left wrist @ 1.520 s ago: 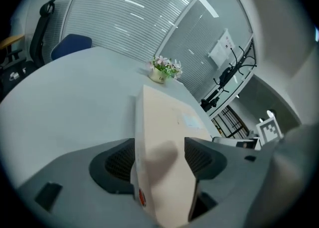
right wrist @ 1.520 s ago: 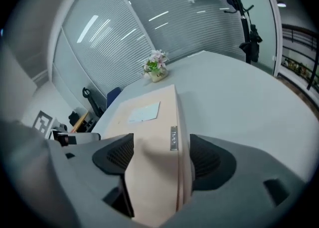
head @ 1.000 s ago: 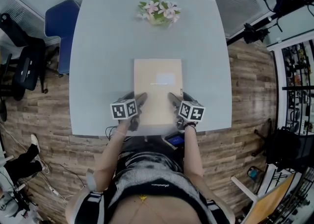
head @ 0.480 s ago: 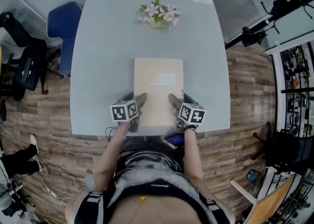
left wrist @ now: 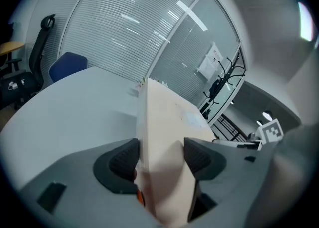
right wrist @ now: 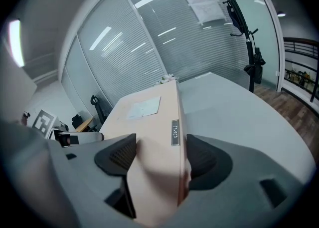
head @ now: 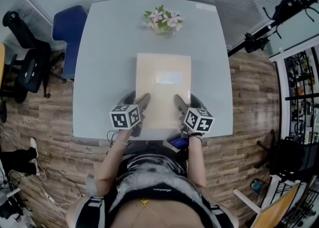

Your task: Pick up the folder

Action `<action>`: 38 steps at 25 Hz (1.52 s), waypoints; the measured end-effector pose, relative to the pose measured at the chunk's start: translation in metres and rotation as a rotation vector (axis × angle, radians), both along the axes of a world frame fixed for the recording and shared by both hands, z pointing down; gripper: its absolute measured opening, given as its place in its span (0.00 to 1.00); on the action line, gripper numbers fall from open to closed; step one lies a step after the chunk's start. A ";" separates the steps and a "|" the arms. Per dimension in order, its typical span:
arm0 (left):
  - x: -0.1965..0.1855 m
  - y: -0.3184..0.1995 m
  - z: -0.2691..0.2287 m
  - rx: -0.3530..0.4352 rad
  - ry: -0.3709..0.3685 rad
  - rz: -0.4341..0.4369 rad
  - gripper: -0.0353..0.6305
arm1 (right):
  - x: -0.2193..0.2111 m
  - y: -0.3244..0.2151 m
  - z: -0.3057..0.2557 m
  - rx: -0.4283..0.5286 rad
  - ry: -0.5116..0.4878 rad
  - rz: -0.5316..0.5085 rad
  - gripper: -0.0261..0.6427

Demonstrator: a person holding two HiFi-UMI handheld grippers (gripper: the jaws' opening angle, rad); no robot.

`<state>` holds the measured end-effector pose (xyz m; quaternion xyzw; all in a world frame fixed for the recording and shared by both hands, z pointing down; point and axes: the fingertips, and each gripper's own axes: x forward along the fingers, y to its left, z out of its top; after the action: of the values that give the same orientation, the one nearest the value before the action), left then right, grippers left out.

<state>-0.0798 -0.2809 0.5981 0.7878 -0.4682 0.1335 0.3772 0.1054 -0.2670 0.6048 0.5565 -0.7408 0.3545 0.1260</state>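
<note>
Folder (head: 163, 85) above near middle of table (head: 99, 62), seemingly lifted clear. Left gripper (head: 141, 103) clamped on folder's near-left edge. Right gripper (head: 178, 103), jaws just been closing, clamped on near-right edge.

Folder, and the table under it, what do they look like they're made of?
The folder looks like stiff card or board: flat beige, matte, with a thick squared edge. The small strip on its spine seems to be shiny metal or plastic. The table is pale grey and smooth with a soft sheen, perhaps laminate or painted board.
</note>
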 end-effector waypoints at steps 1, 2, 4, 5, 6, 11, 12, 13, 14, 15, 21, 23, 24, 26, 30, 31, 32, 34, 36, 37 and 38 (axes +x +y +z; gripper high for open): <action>-0.001 -0.001 -0.008 0.018 0.000 -0.005 0.47 | 0.000 -0.001 -0.008 0.017 0.003 -0.001 0.51; -0.001 -0.002 -0.016 0.036 0.003 -0.008 0.47 | 0.000 -0.002 -0.015 0.033 0.006 -0.002 0.51; -0.001 -0.002 -0.031 0.071 0.007 -0.013 0.47 | -0.001 -0.003 -0.031 0.065 0.011 -0.004 0.51; -0.001 -0.003 -0.038 0.087 0.008 -0.017 0.47 | -0.001 -0.004 -0.038 0.081 0.014 -0.005 0.51; -0.002 -0.004 -0.045 0.104 0.010 -0.020 0.47 | -0.001 -0.004 -0.046 0.096 0.017 -0.006 0.51; -0.004 -0.006 -0.081 0.188 0.019 -0.034 0.47 | -0.003 -0.008 -0.084 0.175 0.040 -0.011 0.51; -0.004 -0.006 -0.088 0.205 0.020 -0.038 0.47 | -0.004 -0.008 -0.091 0.190 0.042 -0.012 0.51; -0.005 -0.007 -0.095 0.222 0.021 -0.041 0.47 | -0.004 -0.009 -0.098 0.206 0.042 -0.012 0.51; -0.005 -0.007 -0.102 0.239 0.021 -0.045 0.47 | -0.005 -0.010 -0.105 0.221 0.041 -0.013 0.51; -0.005 -0.007 -0.109 0.255 0.020 -0.048 0.47 | -0.004 -0.010 -0.112 0.235 0.040 -0.013 0.51; -0.004 -0.005 -0.144 0.341 0.023 -0.062 0.47 | -0.004 -0.008 -0.146 0.310 0.042 -0.014 0.51; -0.004 -0.004 -0.154 0.364 0.026 -0.068 0.47 | -0.003 -0.007 -0.156 0.330 0.045 -0.014 0.51; -0.004 -0.004 -0.158 0.374 0.027 -0.071 0.47 | -0.003 -0.007 -0.161 0.339 0.047 -0.014 0.50; -0.004 -0.002 -0.167 0.395 0.029 -0.075 0.47 | -0.003 -0.005 -0.169 0.356 0.049 -0.014 0.50; -0.005 0.004 -0.185 0.438 0.028 -0.082 0.47 | -0.003 0.000 -0.185 0.392 0.041 -0.012 0.50; -0.005 0.005 -0.189 0.448 0.027 -0.084 0.47 | -0.003 0.002 -0.188 0.400 0.040 -0.012 0.50; -0.004 0.007 -0.193 0.456 0.026 -0.086 0.47 | -0.003 0.004 -0.192 0.408 0.040 -0.013 0.50; -0.003 0.012 -0.200 0.469 0.026 -0.092 0.47 | -0.001 0.007 -0.199 0.422 0.043 -0.018 0.50; -0.001 0.016 -0.205 0.481 0.028 -0.098 0.47 | 0.000 0.011 -0.205 0.435 0.049 -0.021 0.50; -0.001 0.018 -0.207 0.487 0.028 -0.101 0.47 | 0.001 0.013 -0.207 0.440 0.052 -0.022 0.50; -0.001 0.021 -0.209 0.493 0.028 -0.103 0.47 | 0.001 0.015 -0.209 0.445 0.053 -0.024 0.50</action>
<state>-0.0804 -0.2604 0.3893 0.8328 -0.5211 -0.0150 0.1862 0.1063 -0.2516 0.3956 0.5710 -0.8037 0.1660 0.0238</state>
